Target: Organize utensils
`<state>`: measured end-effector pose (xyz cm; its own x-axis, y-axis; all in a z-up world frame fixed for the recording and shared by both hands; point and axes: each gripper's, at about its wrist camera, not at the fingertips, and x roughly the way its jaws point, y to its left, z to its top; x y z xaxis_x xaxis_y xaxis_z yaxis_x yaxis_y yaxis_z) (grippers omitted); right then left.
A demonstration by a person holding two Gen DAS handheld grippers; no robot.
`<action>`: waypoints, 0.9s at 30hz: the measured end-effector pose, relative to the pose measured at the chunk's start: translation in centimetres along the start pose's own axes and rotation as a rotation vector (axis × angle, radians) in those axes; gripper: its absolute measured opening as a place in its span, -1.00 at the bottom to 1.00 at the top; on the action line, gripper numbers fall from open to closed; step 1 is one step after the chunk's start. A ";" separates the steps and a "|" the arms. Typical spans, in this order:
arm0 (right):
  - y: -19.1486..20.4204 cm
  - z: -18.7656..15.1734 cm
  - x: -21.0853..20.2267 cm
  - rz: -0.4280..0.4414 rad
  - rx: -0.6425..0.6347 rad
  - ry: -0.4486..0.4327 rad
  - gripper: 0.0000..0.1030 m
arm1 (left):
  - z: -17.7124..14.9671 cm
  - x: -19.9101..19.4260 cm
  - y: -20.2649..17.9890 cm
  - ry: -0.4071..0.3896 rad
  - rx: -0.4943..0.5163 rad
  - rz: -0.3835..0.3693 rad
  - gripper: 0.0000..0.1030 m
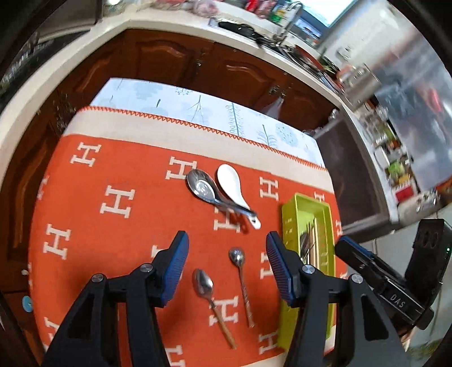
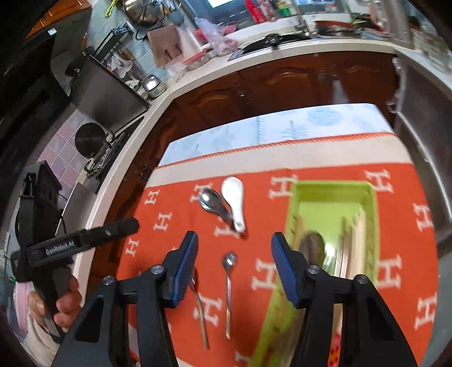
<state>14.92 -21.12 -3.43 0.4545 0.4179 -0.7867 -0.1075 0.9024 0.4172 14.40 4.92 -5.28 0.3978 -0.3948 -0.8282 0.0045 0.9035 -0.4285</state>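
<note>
On the orange H-patterned cloth (image 1: 113,169) lie a white ceramic spoon (image 1: 231,183) and a steel soup spoon (image 1: 202,187), their handles crossing. Nearer are a small steel spoon (image 1: 240,271) and a wooden-handled spoon (image 1: 207,290). A green tray (image 1: 308,203) at the right holds several utensils (image 1: 308,248). My left gripper (image 1: 227,237) hangs open above the two small spoons, with nothing between its pads. My right gripper (image 2: 235,235) is open and empty too, over the small steel spoon (image 2: 228,271), with the green tray (image 2: 333,187) to its right. A hand (image 2: 65,299) holds the left gripper.
The cloth covers a small table with a pale leaf-print cover (image 1: 197,107) at its far edge. Dark wooden cabinets (image 1: 169,59) and a white counter (image 1: 175,26) wrap around behind, with a sink tap (image 1: 291,19) and a stove (image 2: 101,158) at the sides.
</note>
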 end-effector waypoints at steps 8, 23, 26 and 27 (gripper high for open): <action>-0.4 5.8 9.9 0.042 0.048 0.131 -0.40 | 2.4 6.2 1.8 0.048 -0.083 0.032 0.01; -3.0 5.3 21.1 -0.030 0.072 0.284 -0.63 | 2.4 12.1 4.2 0.103 -0.220 -0.073 -0.07; -2.9 4.7 21.2 -0.036 0.060 0.281 -0.93 | 2.2 12.5 4.7 0.108 -0.242 -0.093 -0.07; -3.0 4.6 21.0 -0.033 0.065 0.272 -0.93 | 2.1 12.7 4.7 0.109 -0.251 -0.101 -0.07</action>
<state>28.84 -15.49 -19.12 0.2018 0.4087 -0.8901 -0.0355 0.9112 0.4103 21.42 4.54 -17.05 0.3056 -0.5082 -0.8052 -0.1940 0.7947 -0.5752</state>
